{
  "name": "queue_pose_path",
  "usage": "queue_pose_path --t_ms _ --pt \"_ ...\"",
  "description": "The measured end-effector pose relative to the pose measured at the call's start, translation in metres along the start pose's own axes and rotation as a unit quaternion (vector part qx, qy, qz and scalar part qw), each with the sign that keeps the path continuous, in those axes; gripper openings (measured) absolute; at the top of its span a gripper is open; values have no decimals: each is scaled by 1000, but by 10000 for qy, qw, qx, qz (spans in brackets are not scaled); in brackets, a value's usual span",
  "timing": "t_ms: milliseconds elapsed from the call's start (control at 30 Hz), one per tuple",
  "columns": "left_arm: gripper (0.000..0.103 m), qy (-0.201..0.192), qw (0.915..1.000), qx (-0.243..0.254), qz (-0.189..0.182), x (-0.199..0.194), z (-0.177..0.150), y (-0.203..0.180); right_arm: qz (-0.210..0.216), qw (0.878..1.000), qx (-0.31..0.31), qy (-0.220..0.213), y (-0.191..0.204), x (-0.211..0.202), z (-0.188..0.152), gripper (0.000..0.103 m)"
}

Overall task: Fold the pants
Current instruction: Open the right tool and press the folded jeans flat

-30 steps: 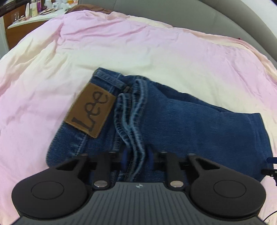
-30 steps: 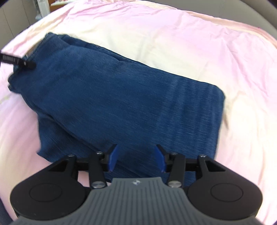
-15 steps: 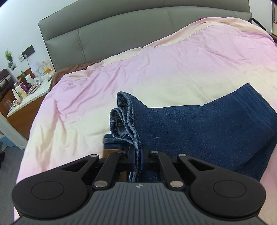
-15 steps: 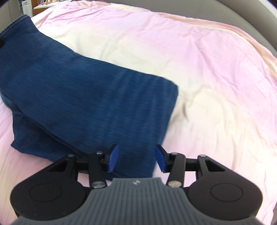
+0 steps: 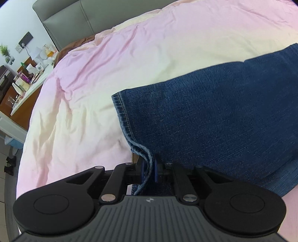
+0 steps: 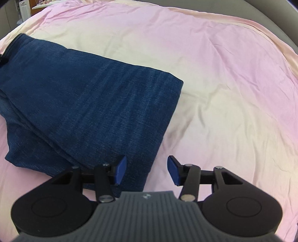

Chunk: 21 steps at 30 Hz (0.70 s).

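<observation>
1. The dark blue denim pants [image 5: 214, 119] lie folded on a wide bed covered with a pink and cream sheet [image 5: 130, 52].
2. In the left wrist view, the hem of the pants, with its light stitching, runs down to the black left gripper [image 5: 149, 171].
3. The jaws of the left gripper are pressed together on this hem edge, and the denim hangs between its blue pads [image 5: 155, 172].
4. In the right wrist view, the pants [image 6: 89, 104] fill the left part of the picture as a thick folded stack, and a lower layer shows along the near left side.
5. The black right gripper [image 6: 146, 171] is held over the near right corner of the stack, with its jaws spread wide and nothing between them.
6. Its left blue pad [image 6: 120, 172] is over the denim, and the other pad is over the bare sheet [image 6: 223, 93].
7. A grey padded headboard [image 5: 74, 14] stands behind the bed, and a wooden side table with small bottles and boxes [image 5: 22, 80] is at the far left.
</observation>
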State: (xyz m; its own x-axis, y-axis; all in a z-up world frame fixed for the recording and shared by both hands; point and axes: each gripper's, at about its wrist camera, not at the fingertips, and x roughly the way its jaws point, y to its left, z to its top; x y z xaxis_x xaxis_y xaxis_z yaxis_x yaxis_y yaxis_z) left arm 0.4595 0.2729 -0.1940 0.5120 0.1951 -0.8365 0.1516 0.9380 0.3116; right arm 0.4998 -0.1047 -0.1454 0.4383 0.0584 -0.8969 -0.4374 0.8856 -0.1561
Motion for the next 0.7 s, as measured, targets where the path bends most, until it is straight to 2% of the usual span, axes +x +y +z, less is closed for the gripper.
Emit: queue_pose_path --t_ms 67,133,167,300,400,500,567,633,700 --pt "12 0 10000 58 4 2 -2 -2 58 9997 214 -99 -10 -2 4 43" --pt "12 19 10000 0 -33 4 -3 -1 256 9986 383 -242 -18 -3 15 22" --pt "12 21 10000 -55 -62 4 -4 1 326 9979 418 -369 -18 -2 23 20" --pt "12 79 9998 -138 -105 15 -6 4 258 9949 644 -732 -24 21 60 20" --pt "16 125 9995 -248 -153 23 -6 8 76 9943 946 -477 -35 63 78 20" --pt "18 149 9992 -341 -171 24 -5 10 -90 9927 1200 -119 -49 95 74 33" --pt "23 111 9996 -227 -99 21 -5 9 34 9907 1352 -152 -56 94 67 31" --pt "40 47 9999 -159 1 14 -8 12 37 9931 1162 -176 -54 83 61 31" --pt "47 48 9997 -255 36 5 -13 19 45 9947 989 -272 -51 63 48 31"
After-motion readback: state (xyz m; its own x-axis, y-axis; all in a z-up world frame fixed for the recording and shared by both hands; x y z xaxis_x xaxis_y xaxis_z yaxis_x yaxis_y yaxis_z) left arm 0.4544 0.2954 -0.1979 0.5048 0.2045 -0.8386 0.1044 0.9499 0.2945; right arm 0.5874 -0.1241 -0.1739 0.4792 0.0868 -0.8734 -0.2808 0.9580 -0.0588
